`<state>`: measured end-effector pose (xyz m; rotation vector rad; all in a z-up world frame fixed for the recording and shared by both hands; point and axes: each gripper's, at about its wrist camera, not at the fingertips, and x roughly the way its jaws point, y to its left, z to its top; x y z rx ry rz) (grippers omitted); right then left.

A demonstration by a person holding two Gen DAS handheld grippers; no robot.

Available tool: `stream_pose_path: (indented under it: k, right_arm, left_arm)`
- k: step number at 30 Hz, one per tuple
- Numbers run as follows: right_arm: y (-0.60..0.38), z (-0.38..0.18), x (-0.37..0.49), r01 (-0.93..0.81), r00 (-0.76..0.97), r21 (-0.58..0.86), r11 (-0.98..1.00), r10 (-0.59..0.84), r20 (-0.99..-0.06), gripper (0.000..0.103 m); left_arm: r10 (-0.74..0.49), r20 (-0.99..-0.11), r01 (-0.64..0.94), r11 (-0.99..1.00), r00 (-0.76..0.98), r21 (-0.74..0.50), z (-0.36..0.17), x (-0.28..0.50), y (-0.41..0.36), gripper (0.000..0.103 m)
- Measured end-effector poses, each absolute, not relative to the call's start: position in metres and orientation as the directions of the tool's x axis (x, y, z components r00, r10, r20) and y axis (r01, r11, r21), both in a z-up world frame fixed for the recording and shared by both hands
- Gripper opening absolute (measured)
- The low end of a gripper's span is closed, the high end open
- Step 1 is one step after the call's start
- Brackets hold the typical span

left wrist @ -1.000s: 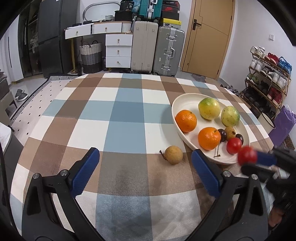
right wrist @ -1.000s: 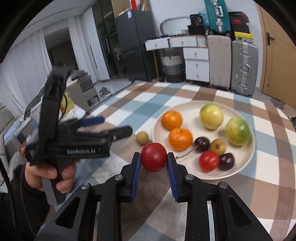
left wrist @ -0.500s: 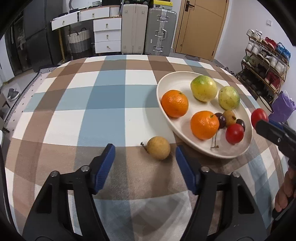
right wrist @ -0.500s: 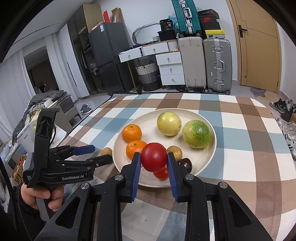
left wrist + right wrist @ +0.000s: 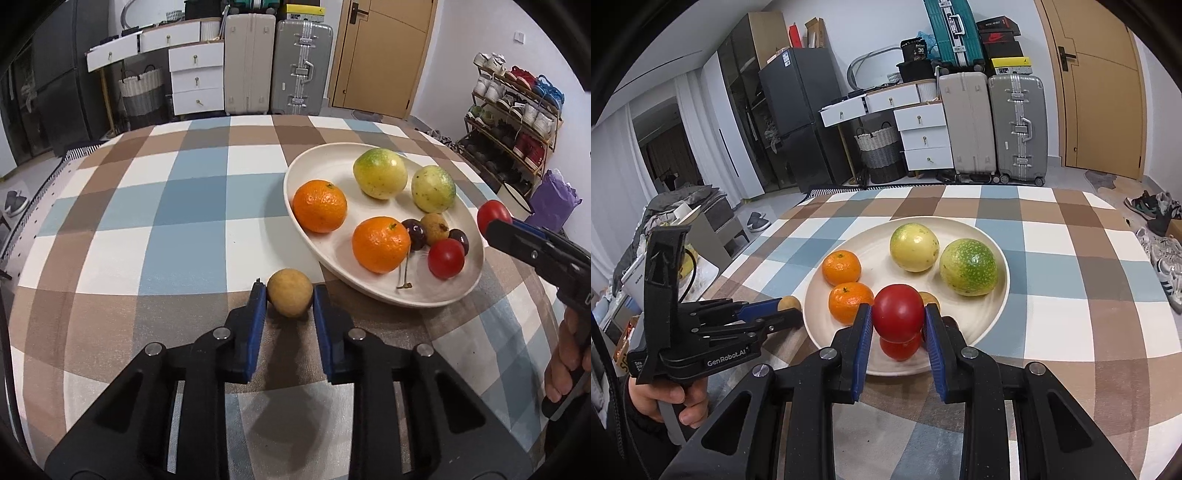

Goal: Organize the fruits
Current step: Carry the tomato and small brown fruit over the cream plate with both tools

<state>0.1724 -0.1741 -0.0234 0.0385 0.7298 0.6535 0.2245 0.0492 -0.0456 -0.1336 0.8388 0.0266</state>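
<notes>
A small tan round fruit [image 5: 290, 297] sits on the checked tablecloth just left of the cream plate [image 5: 332, 162]. My left gripper [image 5: 289, 295] is shut on it, a blue pad against each side. My right gripper [image 5: 898, 318] is shut on a red tomato [image 5: 898, 318] and holds it over the plate's near rim [image 5: 1004, 295]. The plate carries two oranges [image 5: 320, 205], two yellow-green fruits [image 5: 379, 178], a second tomato [image 5: 446, 258], another tan fruit and dark cherries. In the left wrist view the right gripper [image 5: 496, 221] shows at the plate's right edge with the red tomato [image 5: 493, 214].
The checked cloth [image 5: 184, 206] covers the whole table. Behind it stand white drawers [image 5: 195, 81], two suitcases [image 5: 303, 62] and a door. A shoe rack [image 5: 517, 122] lines the right wall. A person's hand [image 5: 672, 398] grips the left tool's handle at the table's left edge.
My left gripper moved forward and its jaws closed from wide open onto the tan fruit. My right gripper carried the red tomato from beside the plate to over its near rim.
</notes>
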Motion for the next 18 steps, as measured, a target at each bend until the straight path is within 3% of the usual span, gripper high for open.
stream_pose_path:
  k: [10, 18]
  right_arm:
    - [-0.181, -0.026, 0.178, -0.52, 0.559, 0.267, 0.811, 0.56, -0.611, 0.029]
    - [-0.176, -0.032, 0.179, -0.524, 0.545, 0.259, 0.811, 0.554, -0.63, 0.029]
  left_arm:
    - [-0.063, -0.643, -0.028, 0.991, 0.763, -0.131, -0.016, 0.204, 0.041, 0.023]
    - [-0.107, -0.636, 0.035, 0.992, 0.764, -0.124, -0.015, 0.206, 0.013, 0.023]
